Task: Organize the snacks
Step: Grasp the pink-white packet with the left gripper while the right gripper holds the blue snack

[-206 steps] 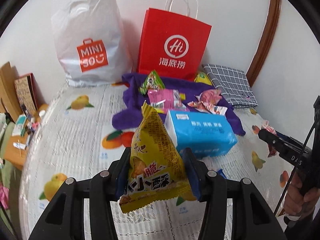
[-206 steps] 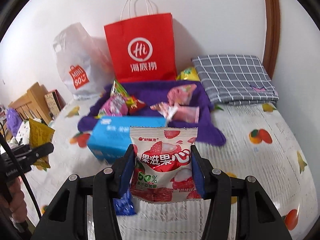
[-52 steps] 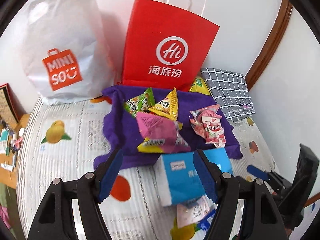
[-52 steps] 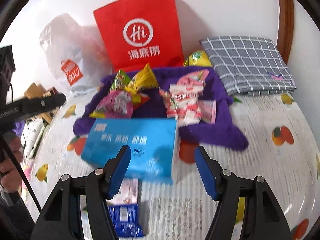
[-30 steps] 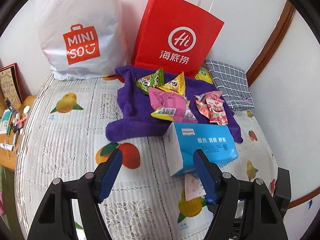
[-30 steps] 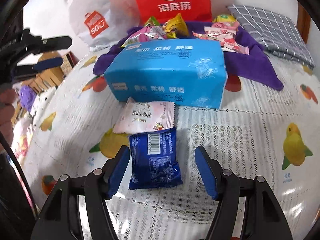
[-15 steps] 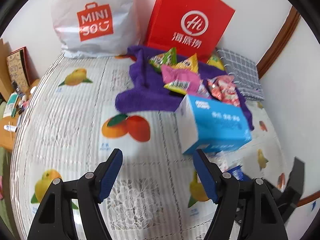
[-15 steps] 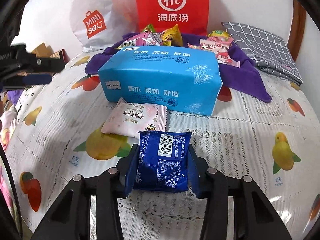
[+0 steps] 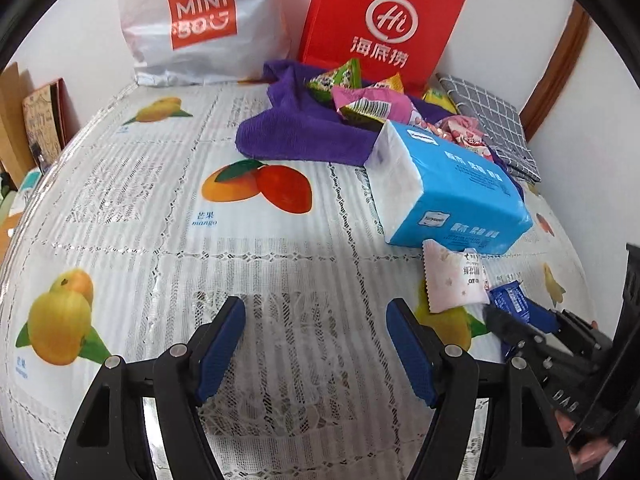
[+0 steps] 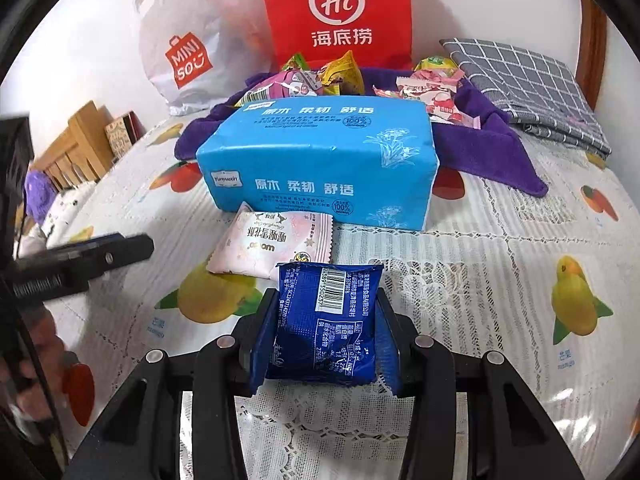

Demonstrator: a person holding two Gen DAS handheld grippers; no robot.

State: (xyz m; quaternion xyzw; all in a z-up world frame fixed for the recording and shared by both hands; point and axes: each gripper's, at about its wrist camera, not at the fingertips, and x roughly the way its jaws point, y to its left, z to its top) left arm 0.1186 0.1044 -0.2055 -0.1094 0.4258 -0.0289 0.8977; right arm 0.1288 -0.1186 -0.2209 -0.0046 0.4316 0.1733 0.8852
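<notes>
My right gripper is shut on a blue snack packet, held just above the fruit-print tablecloth. The packet also shows in the left wrist view. A pale pink snack packet lies in front of it, against a blue tissue pack. My left gripper is open and empty over bare tablecloth, left of the pink packet. Several snack packets lie on a purple cloth behind the tissue pack.
A red paper bag and a white MINISO plastic bag stand against the back wall. A folded grey checked cloth lies at the back right. Wooden items and boxes sit off the table's left edge.
Both grippers put their earlier packets on the purple cloth and drew back. My right gripper then closed on the blue packet and lifted it slightly. My left gripper stays open and moved lower.
</notes>
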